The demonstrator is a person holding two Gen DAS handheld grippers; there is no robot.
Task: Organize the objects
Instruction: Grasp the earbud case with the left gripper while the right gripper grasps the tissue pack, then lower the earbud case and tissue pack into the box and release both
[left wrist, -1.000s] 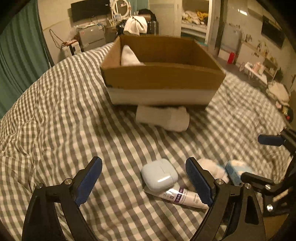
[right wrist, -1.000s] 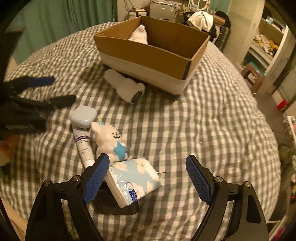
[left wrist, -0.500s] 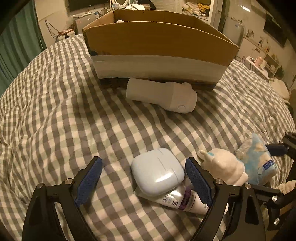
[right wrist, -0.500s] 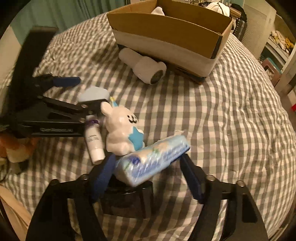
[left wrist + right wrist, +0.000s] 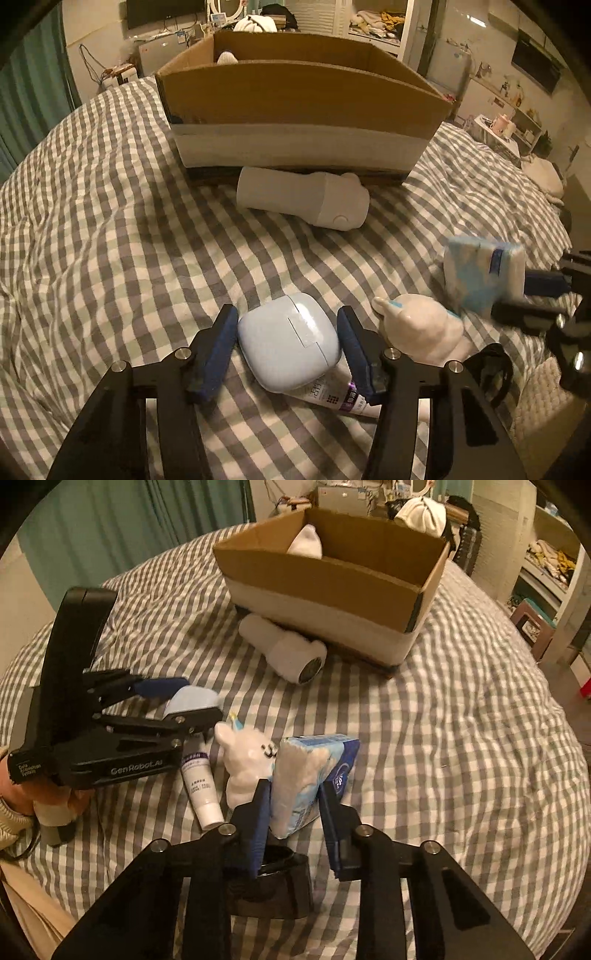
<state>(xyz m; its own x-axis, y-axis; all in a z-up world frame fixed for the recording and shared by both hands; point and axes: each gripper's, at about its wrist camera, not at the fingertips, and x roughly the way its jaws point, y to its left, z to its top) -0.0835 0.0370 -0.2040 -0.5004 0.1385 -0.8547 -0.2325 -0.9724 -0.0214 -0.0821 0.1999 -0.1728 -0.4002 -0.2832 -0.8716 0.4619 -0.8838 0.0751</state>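
Two grabs in hand. My left hand-held gripper (image 5: pixel 286 349) has its pads touching both sides of the pale blue earbud case (image 5: pixel 289 347), which lies on the bed (image 5: pixel 110 221) atop the cream tube (image 5: pixel 334 398). My right hand-held gripper (image 5: pixel 293 818) is clamped on the tissue pack (image 5: pixel 314 775), tilted, beside the bear figurine (image 5: pixel 245 760). Next I'd judge: lift both, carry over the near wall of the cardboard box (image 5: pixel 303 99), release inside.
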